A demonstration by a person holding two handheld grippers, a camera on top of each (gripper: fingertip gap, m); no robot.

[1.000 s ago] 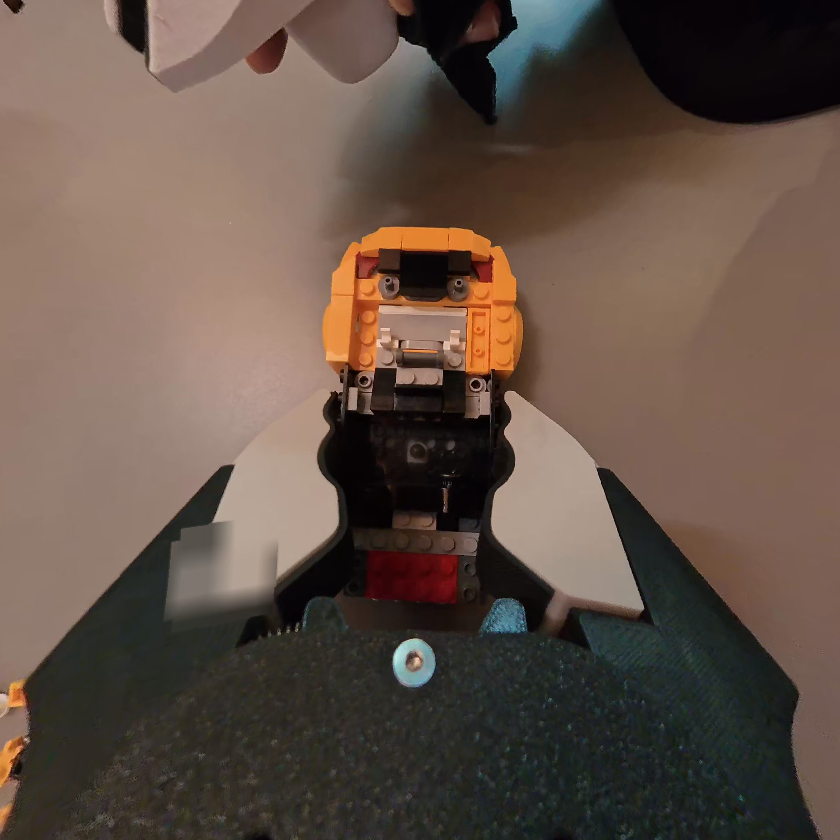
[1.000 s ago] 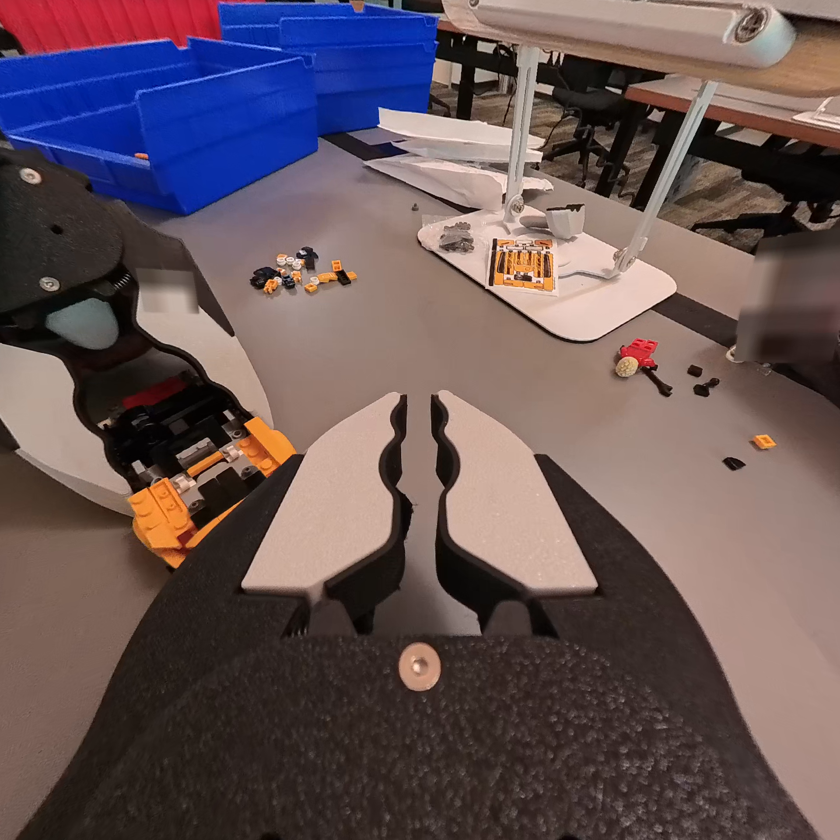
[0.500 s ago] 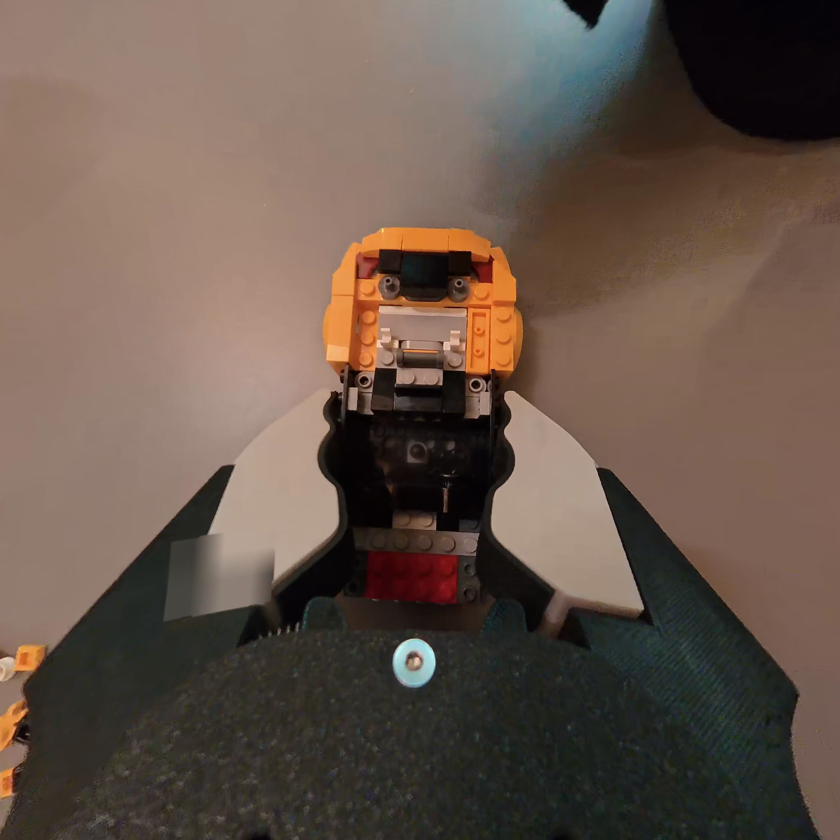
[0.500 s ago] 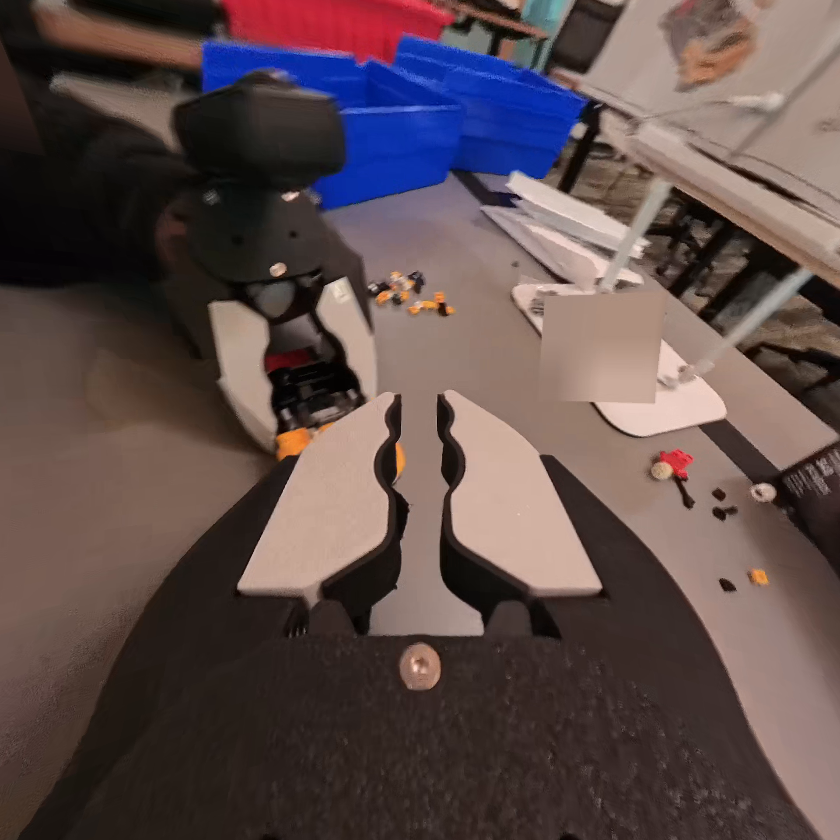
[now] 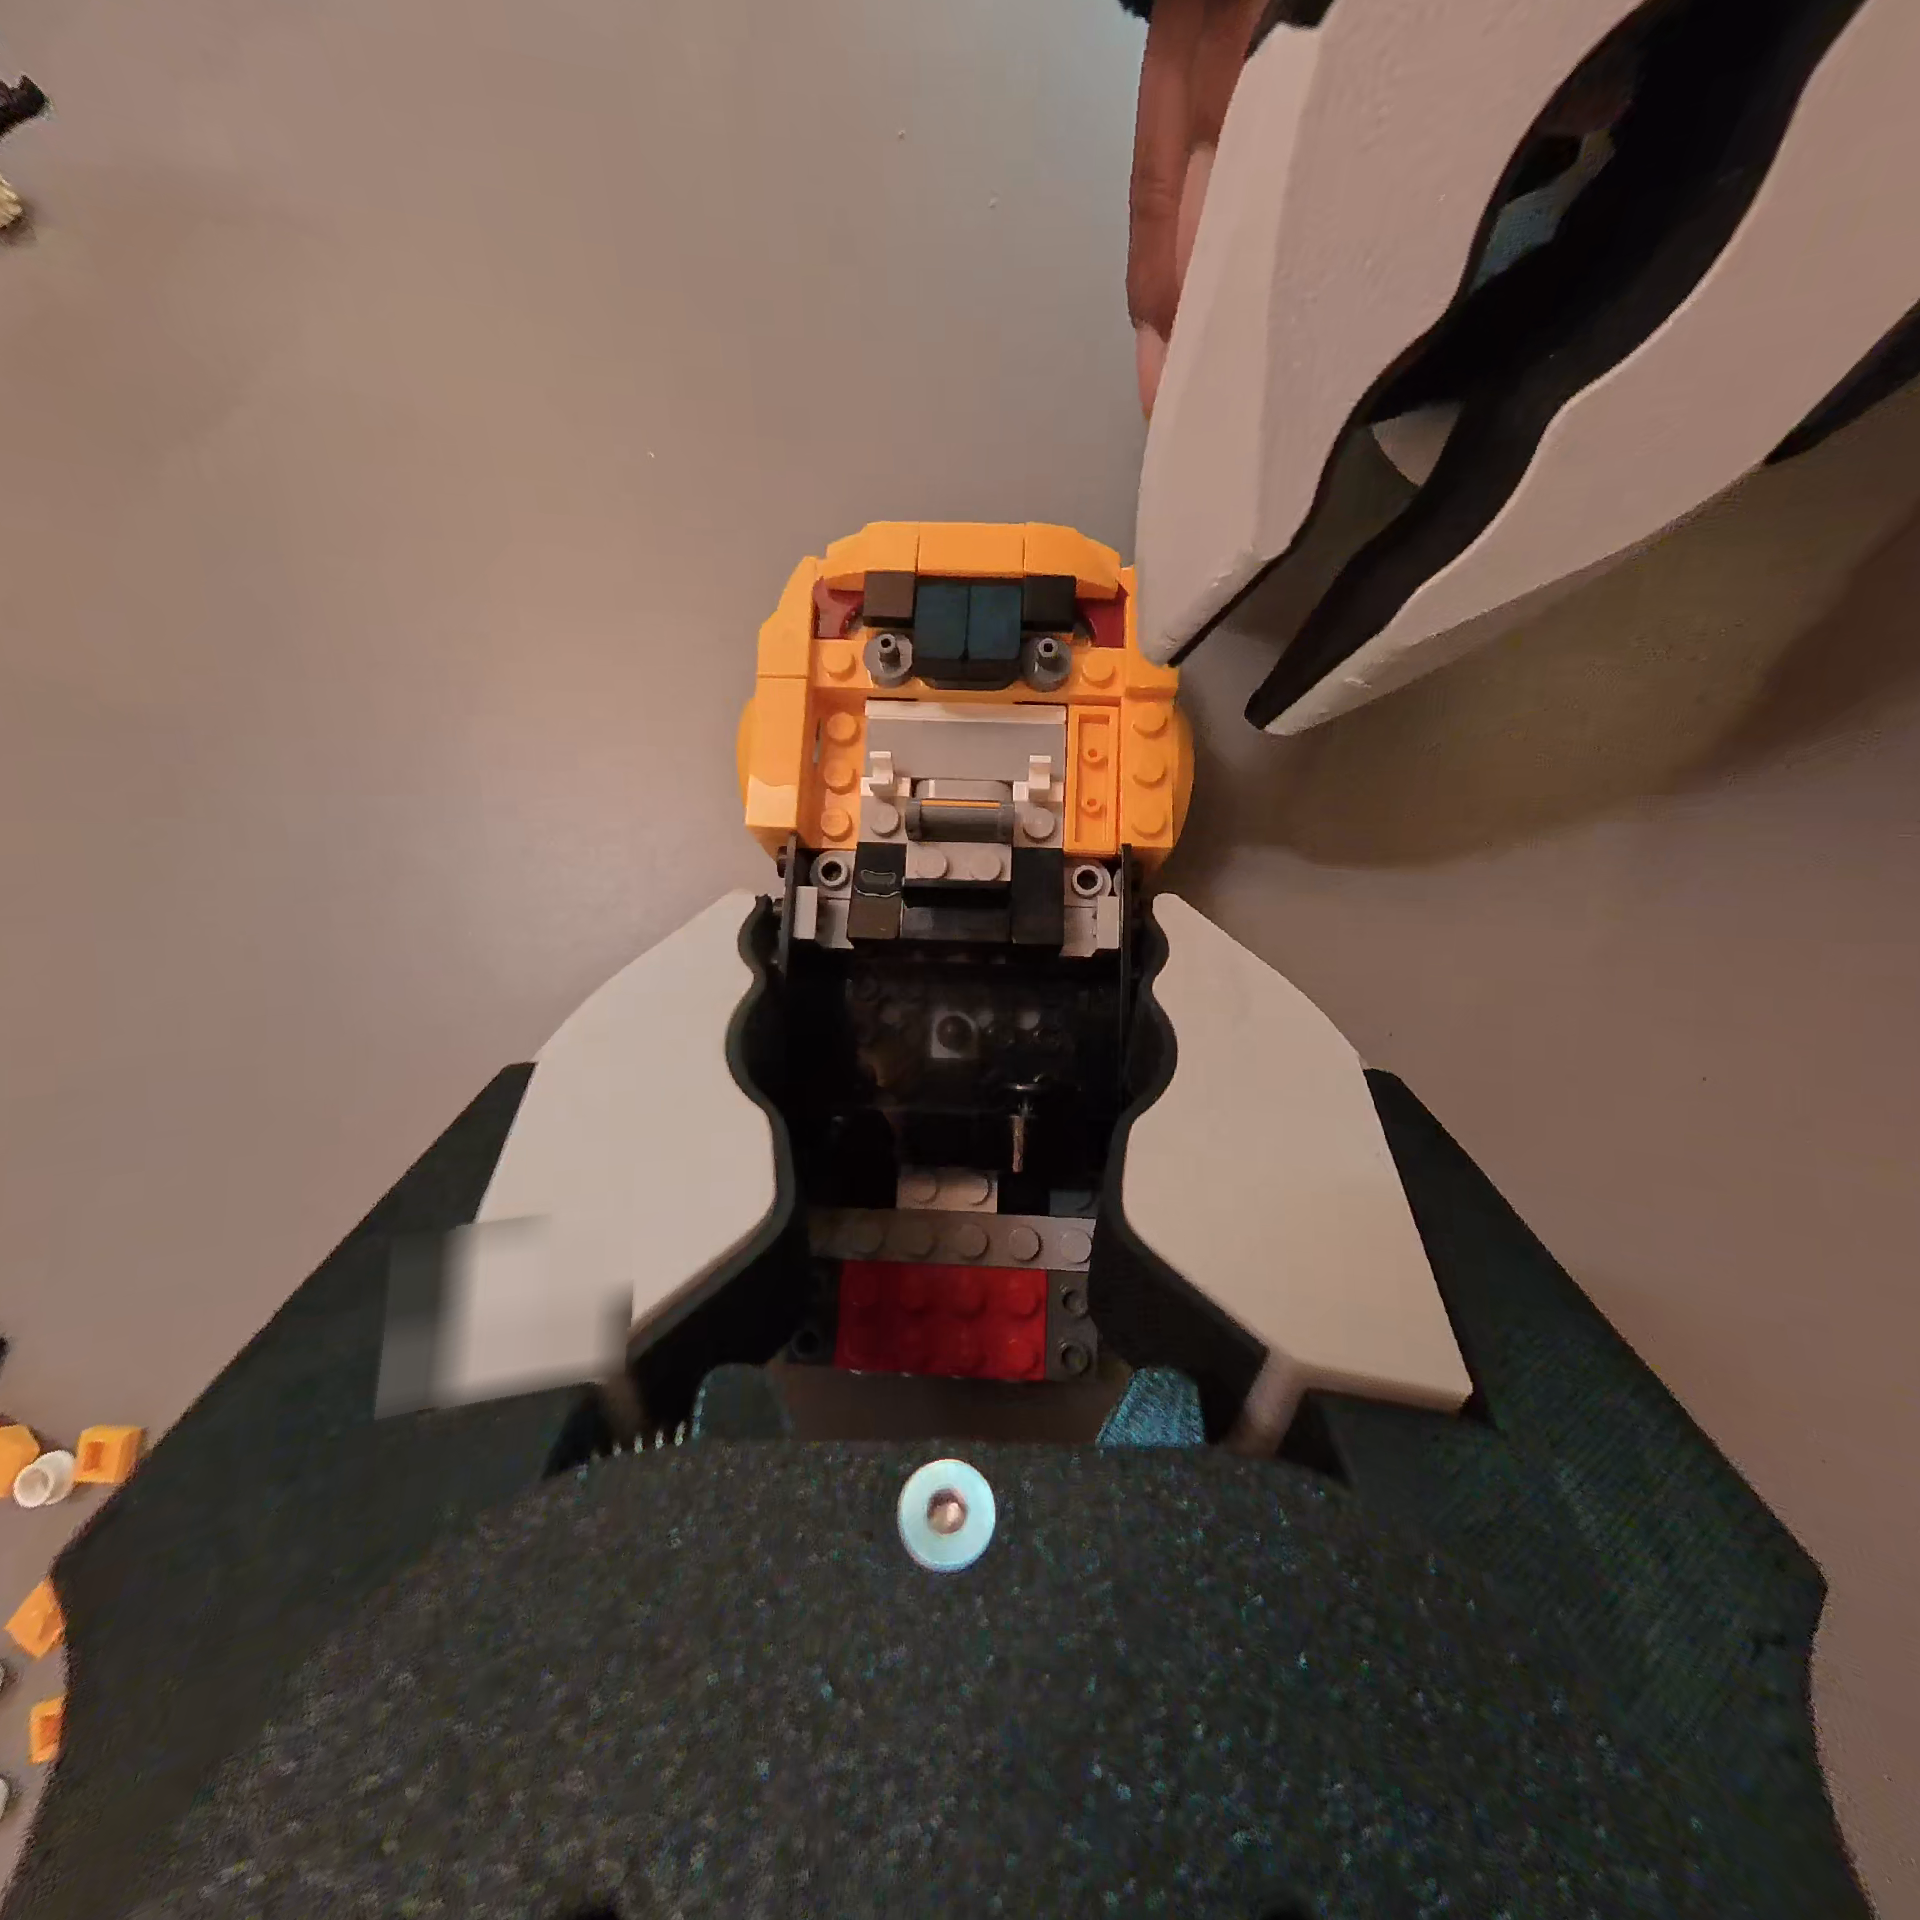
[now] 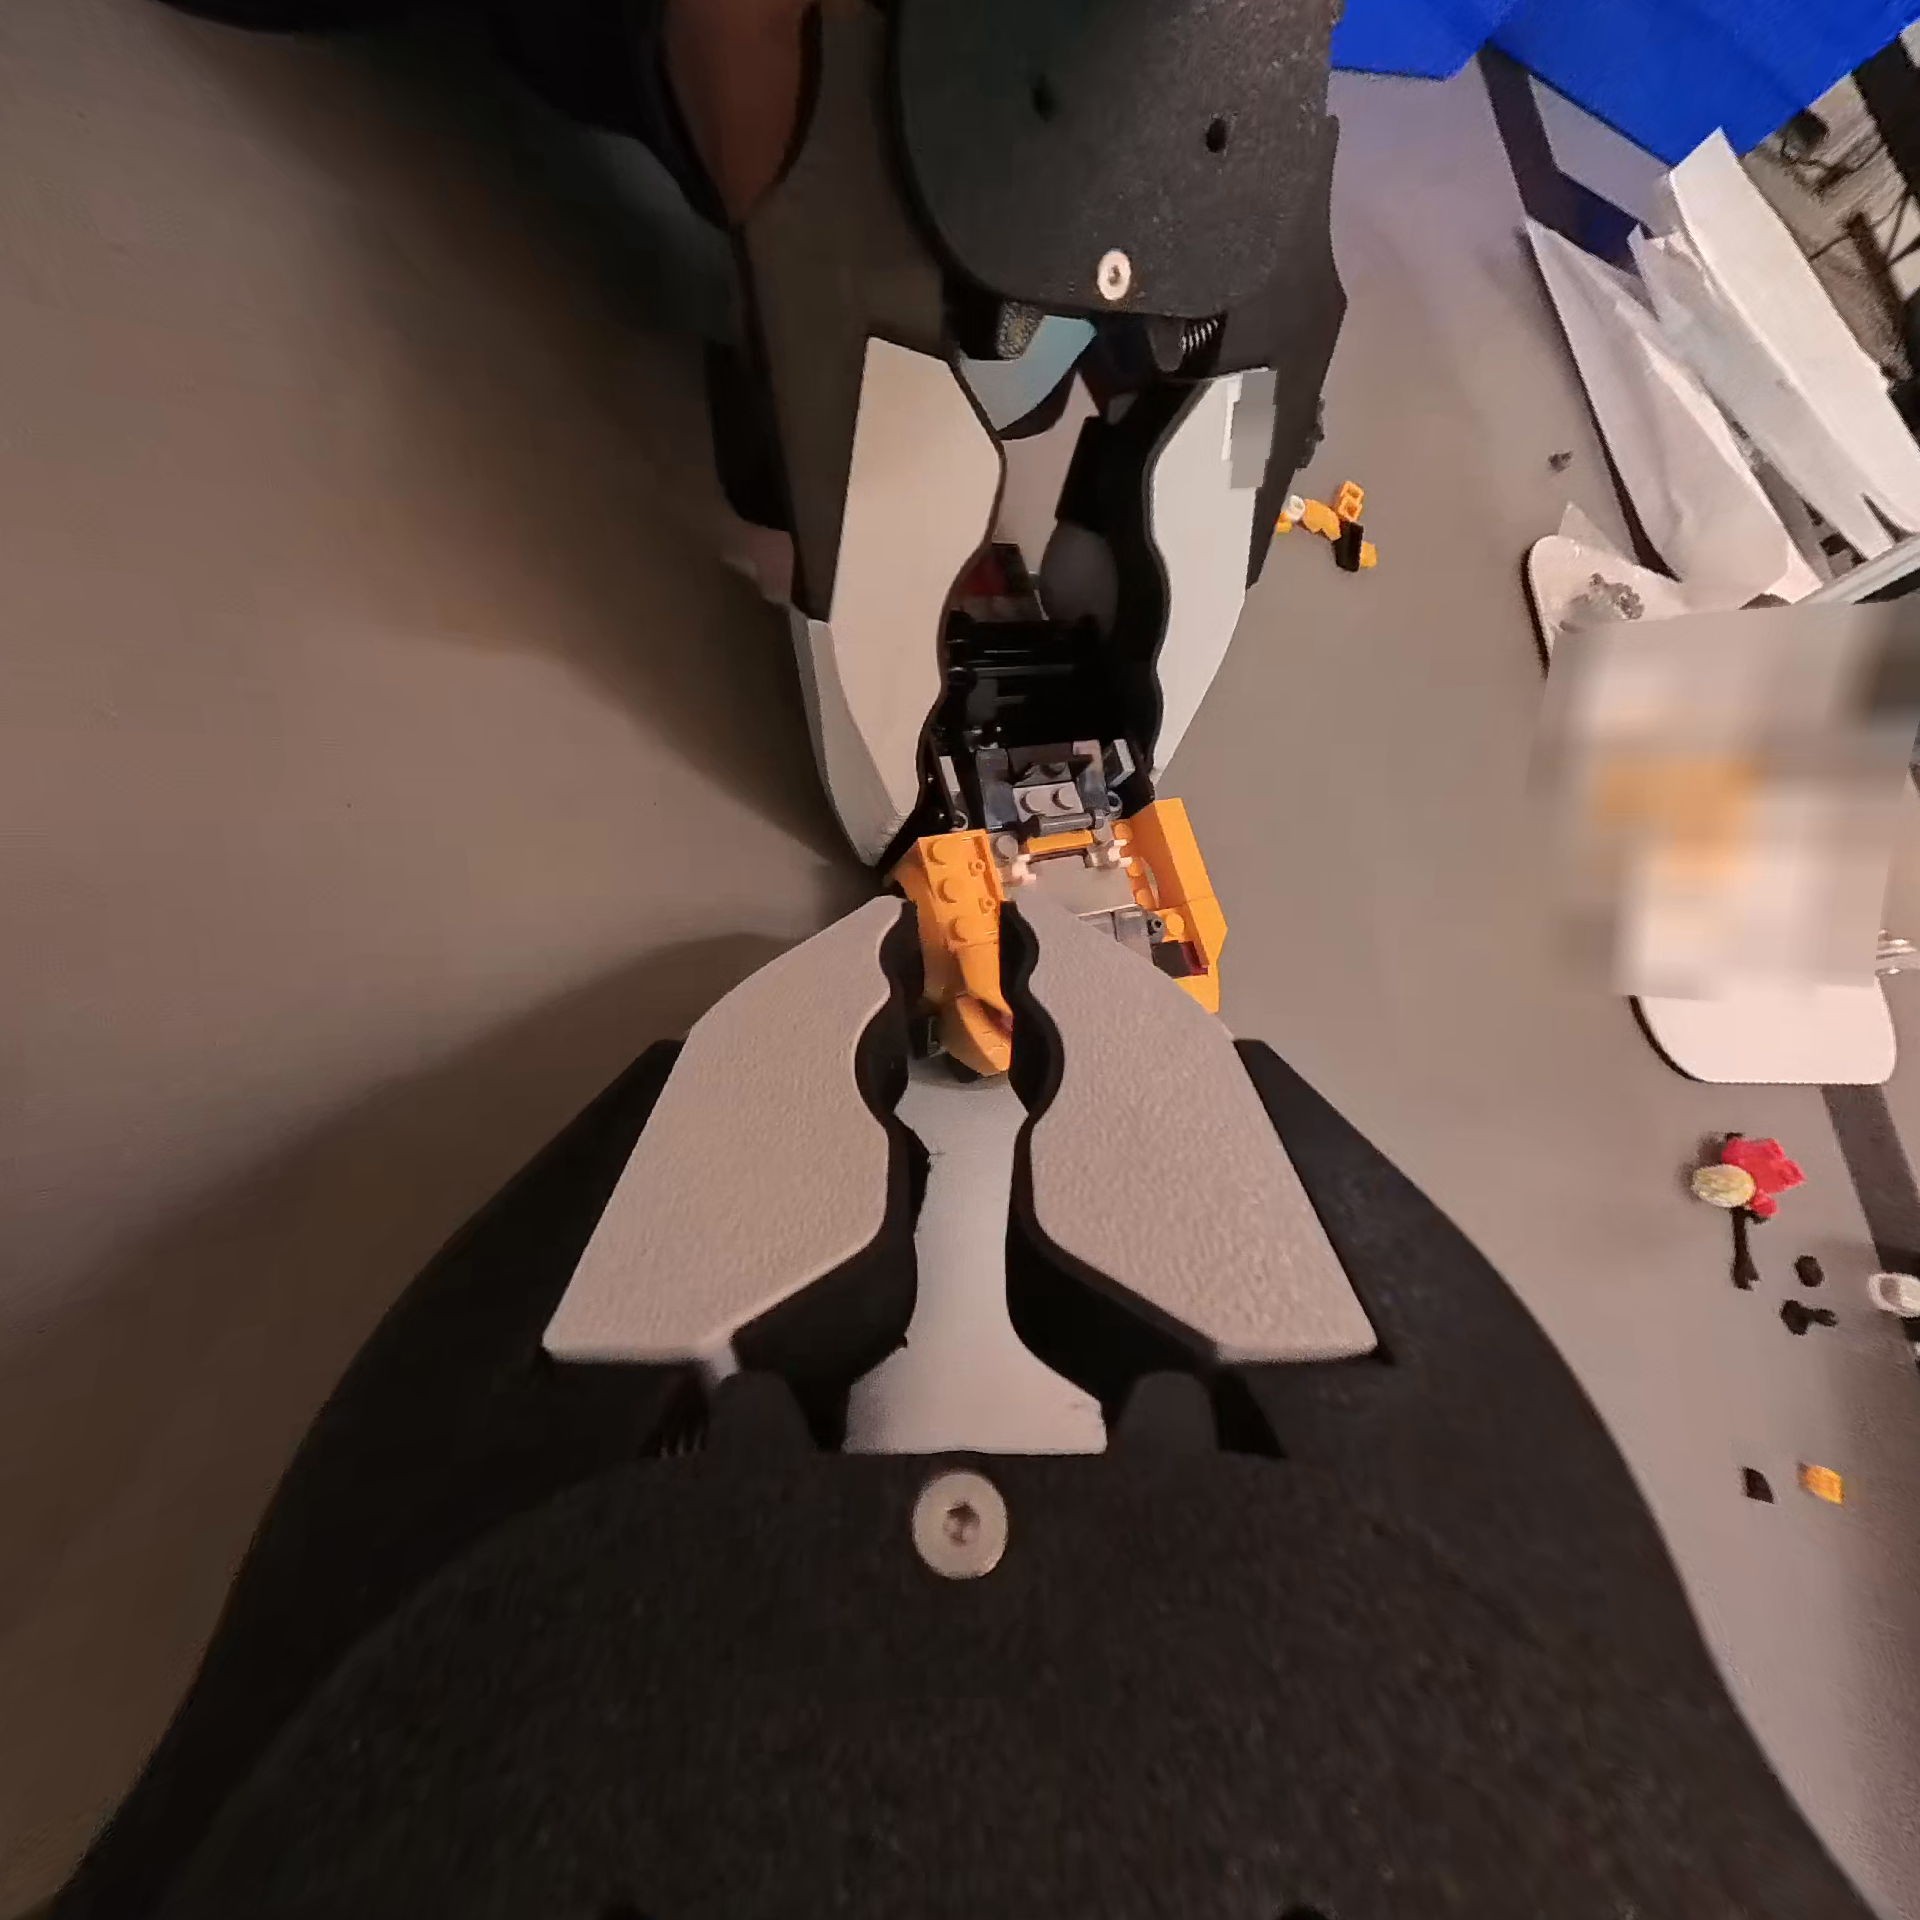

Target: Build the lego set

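A plain grey worktop (image 6: 1455, 935) is shown, with loose small bricks (image 6: 1335, 525), white paper sheets (image 6: 1714, 343) and a blue bin (image 6: 1558, 52) at the right. The rear of the orange and black lego model (image 5: 961, 790) is hidden between the fingers of the left gripper (image 5: 951, 935), which is clenched on its black midsection. The right gripper (image 6: 956, 935) is held slightly apart; its fingers (image 6: 1132, 1039) straddle one orange corner of the model, but contact cannot be confirmed.
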